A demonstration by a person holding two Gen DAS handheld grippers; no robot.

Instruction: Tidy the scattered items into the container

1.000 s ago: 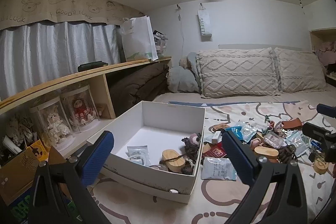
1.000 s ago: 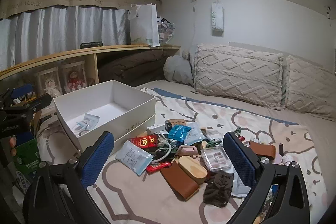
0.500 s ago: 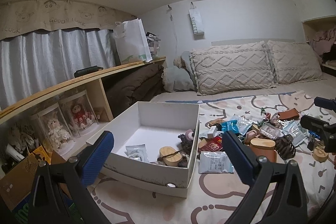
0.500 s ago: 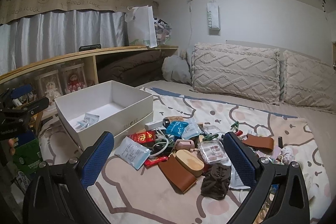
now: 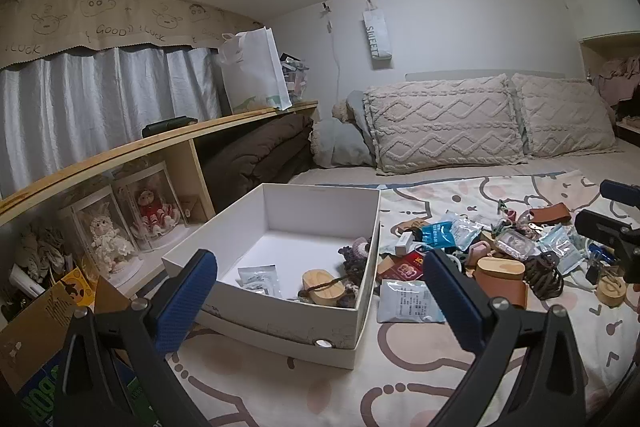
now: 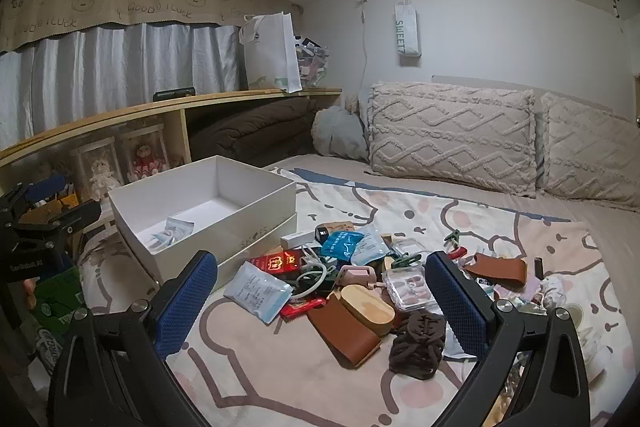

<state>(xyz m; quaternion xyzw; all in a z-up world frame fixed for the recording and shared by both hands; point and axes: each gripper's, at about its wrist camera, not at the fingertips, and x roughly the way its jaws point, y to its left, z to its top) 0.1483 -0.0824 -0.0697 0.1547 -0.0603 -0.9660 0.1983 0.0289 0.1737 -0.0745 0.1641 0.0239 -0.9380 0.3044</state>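
Note:
A white box (image 5: 280, 323) stands on the bed with a wooden oval piece (image 5: 324, 291), a sachet (image 5: 260, 277) and a dark knitted item (image 5: 354, 255) inside. My left gripper (image 5: 320, 263) hovers open and empty in front of it. Right of the box (image 6: 192, 251) lies a heap of scattered items: a white sachet (image 6: 258, 291), a red pack (image 6: 280, 261), a wooden oval (image 6: 366, 307), a brown leather case (image 6: 344, 331) and a dark scrunchie (image 6: 418, 345). Above this heap my right gripper (image 6: 320, 263) is open, holding nothing.
A wooden shelf (image 5: 168, 143) with boxed dolls (image 5: 108, 239) runs along the left side of the bed. Two knitted pillows (image 6: 452, 139) lean at the headboard. A cardboard box (image 5: 36, 323) sits at the lower left. The patterned blanket (image 6: 280, 387) is bare in front of the heap.
Both grippers stay open and empty. The left view has pulled back a little from the box and turned slightly right. The right view has drifted only slightly.

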